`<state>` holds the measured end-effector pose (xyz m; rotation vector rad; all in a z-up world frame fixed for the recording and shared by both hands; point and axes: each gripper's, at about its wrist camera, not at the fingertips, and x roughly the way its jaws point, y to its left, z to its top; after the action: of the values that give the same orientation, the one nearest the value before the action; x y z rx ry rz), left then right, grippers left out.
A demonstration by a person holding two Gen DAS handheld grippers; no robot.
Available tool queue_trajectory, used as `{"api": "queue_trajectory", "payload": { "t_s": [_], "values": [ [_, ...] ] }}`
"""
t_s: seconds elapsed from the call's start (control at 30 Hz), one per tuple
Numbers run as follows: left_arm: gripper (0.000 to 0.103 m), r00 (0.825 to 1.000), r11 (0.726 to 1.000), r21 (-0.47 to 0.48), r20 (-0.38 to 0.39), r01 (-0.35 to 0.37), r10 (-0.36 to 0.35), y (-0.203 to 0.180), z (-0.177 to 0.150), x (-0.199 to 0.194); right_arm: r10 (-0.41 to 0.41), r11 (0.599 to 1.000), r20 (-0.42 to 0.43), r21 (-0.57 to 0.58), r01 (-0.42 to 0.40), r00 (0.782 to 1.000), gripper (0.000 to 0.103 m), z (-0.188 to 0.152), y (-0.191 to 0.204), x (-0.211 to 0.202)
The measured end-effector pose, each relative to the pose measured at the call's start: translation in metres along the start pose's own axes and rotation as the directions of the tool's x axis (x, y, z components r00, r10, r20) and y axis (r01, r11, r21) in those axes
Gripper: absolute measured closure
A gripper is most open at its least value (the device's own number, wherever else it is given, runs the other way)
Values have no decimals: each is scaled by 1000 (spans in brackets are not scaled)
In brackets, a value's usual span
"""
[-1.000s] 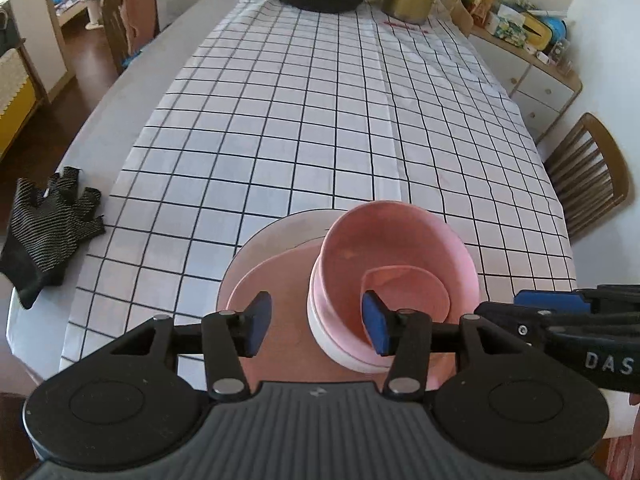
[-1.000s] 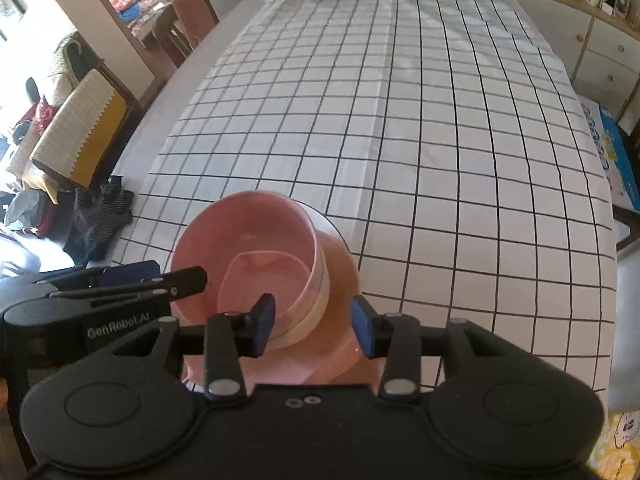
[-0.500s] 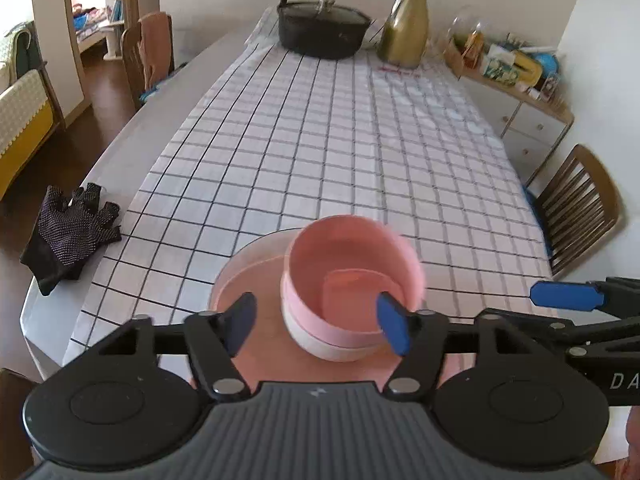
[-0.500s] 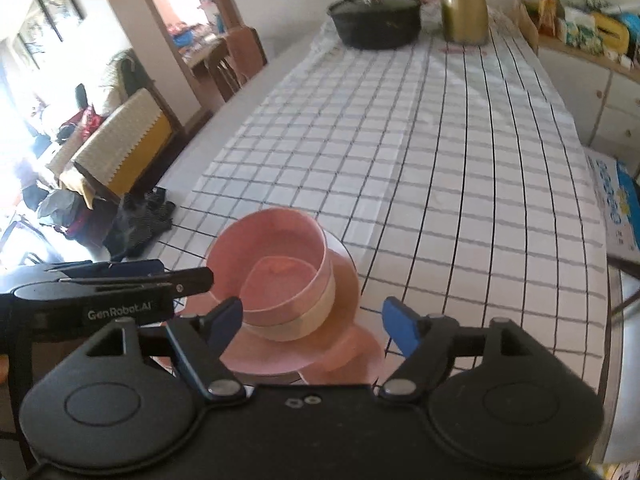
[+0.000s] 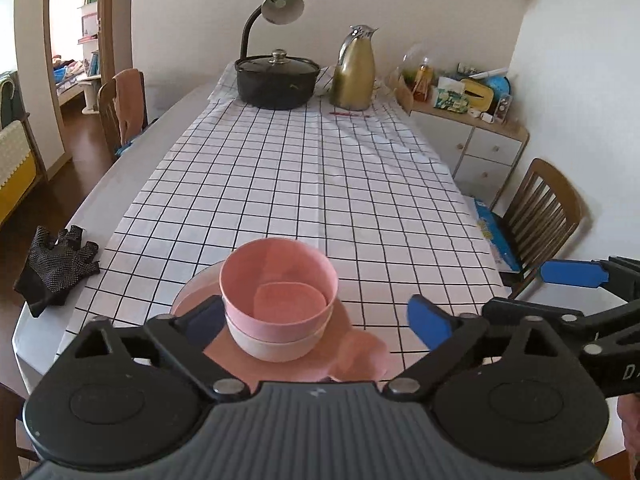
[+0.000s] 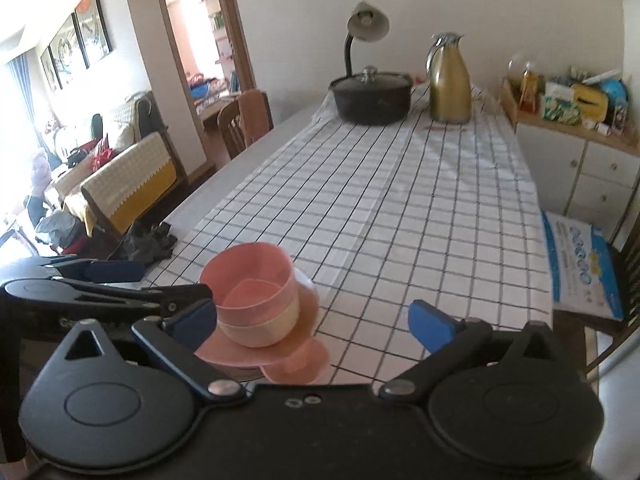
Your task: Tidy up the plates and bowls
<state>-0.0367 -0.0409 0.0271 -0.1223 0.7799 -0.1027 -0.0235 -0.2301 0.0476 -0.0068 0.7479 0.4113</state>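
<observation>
A pink bowl (image 5: 279,292) sits nested in a cream bowl (image 5: 276,346), and both stand on a pink plate (image 5: 224,356) near the front edge of the checked tablecloth. The stack also shows in the right wrist view, with the pink bowl (image 6: 250,280) above the cream bowl (image 6: 260,328) on the plate (image 6: 224,350). My left gripper (image 5: 316,318) is open wide, behind and above the stack, touching nothing. My right gripper (image 6: 312,320) is open wide too, just right of the stack and empty. Each gripper shows at the edge of the other's view.
A black lidded pot (image 5: 277,80), a gold jug (image 5: 354,70) and a desk lamp (image 5: 280,8) stand at the table's far end. A black glove (image 5: 54,266) lies at the left edge. A wooden chair (image 5: 540,208) and a cabinet (image 5: 476,148) are to the right.
Both grippers have opened wide and drawn back and up from the stacked bowls. The pink bowl, tilted a second ago, now sits level in the cream bowl.
</observation>
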Motion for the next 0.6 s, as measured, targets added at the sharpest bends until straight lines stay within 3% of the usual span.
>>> {"api": "queue_trajectory", "payload": {
  "t_s": [0.23, 0.6],
  "values": [
    [0, 999, 1000, 12, 33, -5, 5, -4, -7, -7, -52, 998, 83, 51, 48, 995, 1, -14, -15, -17],
    [0, 998, 999, 34, 59, -15, 13, -11, -13, -14, -101, 993, 111, 67, 94, 989, 1, -19, -21, -24]
  ]
}}
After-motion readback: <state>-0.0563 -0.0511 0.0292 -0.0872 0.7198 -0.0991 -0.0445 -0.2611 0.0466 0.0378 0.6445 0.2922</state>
